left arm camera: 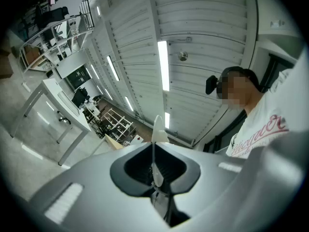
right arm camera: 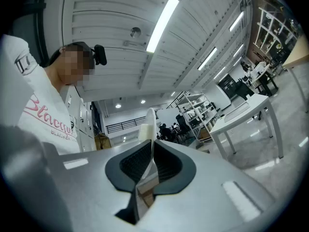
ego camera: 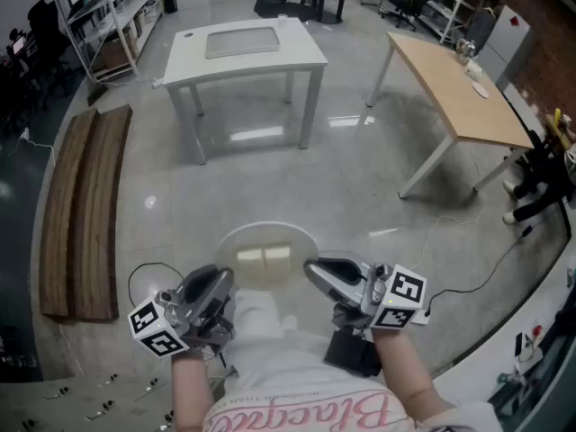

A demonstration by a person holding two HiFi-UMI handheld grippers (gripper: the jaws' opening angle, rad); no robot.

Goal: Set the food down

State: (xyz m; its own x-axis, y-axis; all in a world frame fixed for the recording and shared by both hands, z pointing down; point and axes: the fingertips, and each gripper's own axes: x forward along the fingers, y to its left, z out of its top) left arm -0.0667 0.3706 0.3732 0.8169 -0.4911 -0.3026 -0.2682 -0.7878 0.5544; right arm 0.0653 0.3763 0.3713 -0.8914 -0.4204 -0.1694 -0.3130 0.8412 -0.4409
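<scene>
Polished workshop floor (ego camera: 270, 165), white table (ego camera: 256, 57) well ahead. Carrying step: clear round plate (ego camera: 299, 238) of pale food (ego camera: 264, 261) (sliced, perhaps) held in mid-air, left gripper (ego camera: 222, 282) and right gripper (ego camera: 313, 269) each pinched on its rim. Next: reach the table, lower level, release.

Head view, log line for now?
left gripper shut on plate rim | right gripper shut on plate rim | food on plate | white table ahead

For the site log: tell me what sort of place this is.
Probably a lab or workshop space: a polished concrete floor, a white table and a wooden-topped table standing apart, and metal shelving at the edge.
</scene>
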